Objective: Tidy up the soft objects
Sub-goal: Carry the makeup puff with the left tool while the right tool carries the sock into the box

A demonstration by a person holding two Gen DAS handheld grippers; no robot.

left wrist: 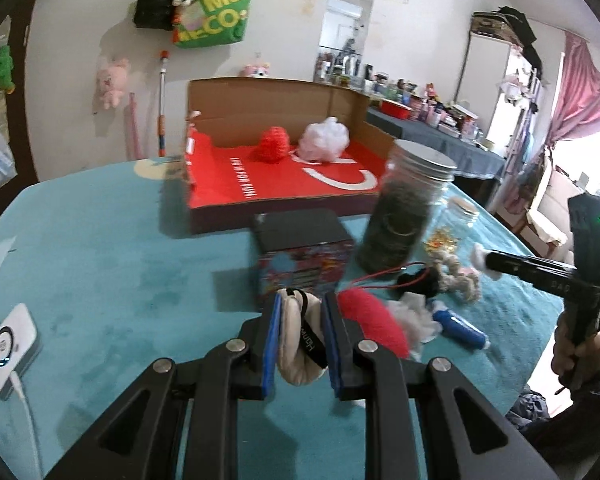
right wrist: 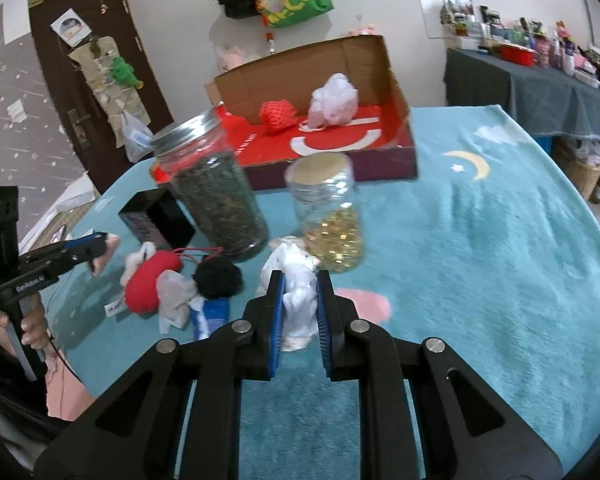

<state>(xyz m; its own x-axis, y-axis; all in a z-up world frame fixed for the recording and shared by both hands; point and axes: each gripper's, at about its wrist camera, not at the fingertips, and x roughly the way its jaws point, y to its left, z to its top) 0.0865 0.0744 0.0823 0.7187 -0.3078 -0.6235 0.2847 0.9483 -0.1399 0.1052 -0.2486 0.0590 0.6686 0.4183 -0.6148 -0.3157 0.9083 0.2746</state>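
Left wrist view shows the left gripper (left wrist: 302, 336) pinching a beige pouch (left wrist: 300, 344) with a black strap, squeezed between its blue pads. Right gripper (right wrist: 298, 312) is clamped on a white soft toy (right wrist: 298, 304), its fingers nearly together. Both loads belong in the cardboard box (left wrist: 260, 100), where a red knitted ball (left wrist: 271, 143) and a white puff (left wrist: 326, 138) already lie. To do this well, carry each high enough to pass the tall jar (left wrist: 404, 212) and the small jar (right wrist: 328, 216), and let go only once over the red floor of the box
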